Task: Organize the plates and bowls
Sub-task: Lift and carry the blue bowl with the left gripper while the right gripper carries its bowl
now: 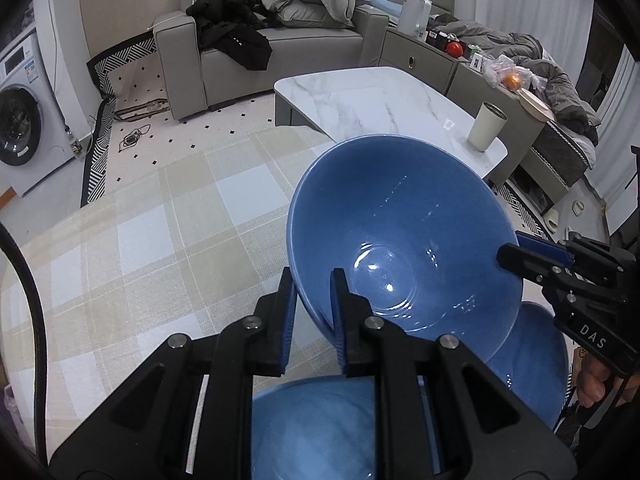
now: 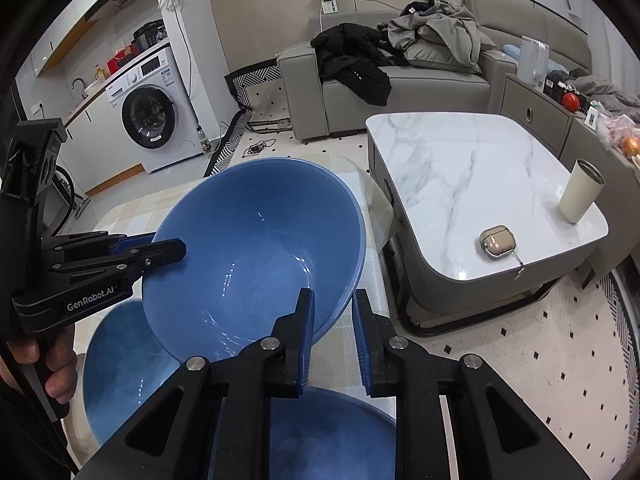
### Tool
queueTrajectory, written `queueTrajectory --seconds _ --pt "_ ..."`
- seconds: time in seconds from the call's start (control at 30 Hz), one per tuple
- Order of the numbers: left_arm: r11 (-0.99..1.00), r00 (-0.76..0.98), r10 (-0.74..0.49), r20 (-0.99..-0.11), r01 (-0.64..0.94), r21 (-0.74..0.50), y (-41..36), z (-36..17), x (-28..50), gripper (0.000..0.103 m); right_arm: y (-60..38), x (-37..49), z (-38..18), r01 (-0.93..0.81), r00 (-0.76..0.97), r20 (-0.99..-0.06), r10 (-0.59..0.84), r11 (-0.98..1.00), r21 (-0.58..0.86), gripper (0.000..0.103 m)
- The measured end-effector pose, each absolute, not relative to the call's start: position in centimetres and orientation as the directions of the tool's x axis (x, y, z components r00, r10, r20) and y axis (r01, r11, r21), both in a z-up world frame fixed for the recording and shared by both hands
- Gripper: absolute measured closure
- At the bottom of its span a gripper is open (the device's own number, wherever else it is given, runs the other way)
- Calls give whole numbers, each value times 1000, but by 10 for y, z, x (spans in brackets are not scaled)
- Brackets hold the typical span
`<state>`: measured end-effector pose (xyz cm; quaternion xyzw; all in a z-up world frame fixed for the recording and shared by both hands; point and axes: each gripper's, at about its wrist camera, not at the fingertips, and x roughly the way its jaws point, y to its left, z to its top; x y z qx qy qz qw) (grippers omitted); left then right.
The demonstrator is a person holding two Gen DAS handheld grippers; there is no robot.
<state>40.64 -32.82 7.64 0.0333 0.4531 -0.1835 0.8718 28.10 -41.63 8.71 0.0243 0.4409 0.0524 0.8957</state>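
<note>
A large, glossy blue ceramic bowl point(image 1: 404, 236) hangs tilted above a table covered in a beige-and-white checked cloth point(image 1: 160, 232), held from both sides. The left gripper point(image 1: 314, 300) is clamped on the bowl's near-left rim, one blue-padded finger outside the wall and one inside. The right gripper point(image 2: 332, 312) is clamped on the opposite rim in the same way; in the left wrist view it reaches in from the right edge, its fingertips on the rim.

Under the raised bowl, two more blue bowls sit on the cloth: a second blue bowl point(image 2: 120, 364) under the left gripper's side and a third blue bowl point(image 2: 332, 428) nearest the right wrist camera. A person's hand point(image 2: 60, 364) grips the left gripper's handle.

Beyond the checked table stands a low white marble-topped coffee table point(image 2: 460, 168), bearing a cream tumbler point(image 2: 580, 192) and a small beige earbud case point(image 2: 498, 242). Farther off are a grey sofa point(image 2: 400, 88) piled with clothes and a white washing machine point(image 2: 152, 112).
</note>
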Motion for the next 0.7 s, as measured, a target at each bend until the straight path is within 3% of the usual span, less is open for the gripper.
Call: queueTrajectory --seconds 0.7 --pt "916 589 -335 -736 385 -109 -316 146 342 89 -402 231 141 -78 693 -709 129 992 104 83"
